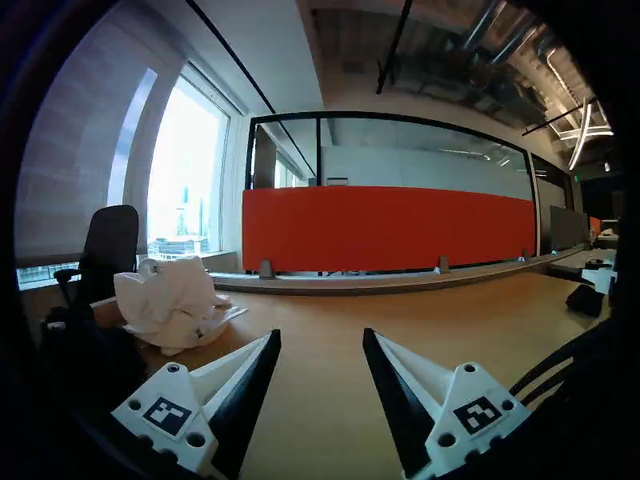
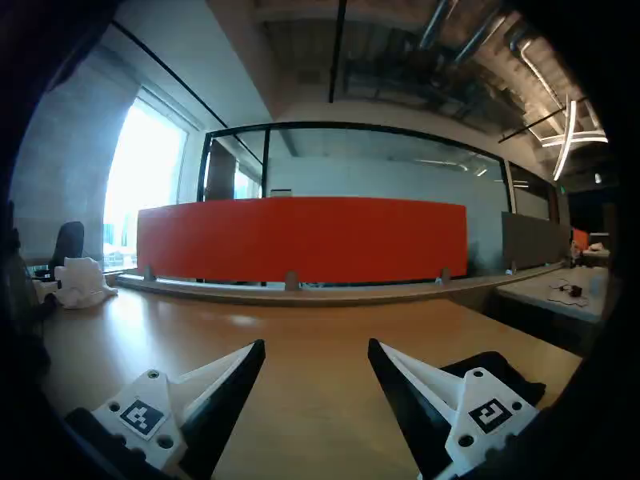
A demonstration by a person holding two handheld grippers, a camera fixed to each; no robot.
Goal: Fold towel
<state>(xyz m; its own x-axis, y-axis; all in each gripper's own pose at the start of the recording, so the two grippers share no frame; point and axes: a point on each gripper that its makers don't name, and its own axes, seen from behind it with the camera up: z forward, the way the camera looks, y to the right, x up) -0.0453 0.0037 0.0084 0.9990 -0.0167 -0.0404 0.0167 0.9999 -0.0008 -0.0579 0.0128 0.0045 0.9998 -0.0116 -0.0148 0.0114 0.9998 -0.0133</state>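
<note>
A crumpled white towel (image 1: 170, 304) lies heaped on the wooden desk (image 1: 336, 392) at the left in the left gripper view. My left gripper (image 1: 320, 346) sits low over the desk to the right of the heap, open, with nothing between its fingers. In the right gripper view the same white towel (image 2: 78, 283) is small and far off at the left edge. My right gripper (image 2: 316, 354) hovers open over bare wood (image 2: 312, 376), well away from the towel.
An orange divider panel (image 1: 388, 227) runs along the desk's far edge. A black office chair (image 1: 108, 248) stands behind the towel by the window. A black object (image 1: 586, 299) lies at the right, and a dark item (image 2: 500, 370) sits behind my right finger.
</note>
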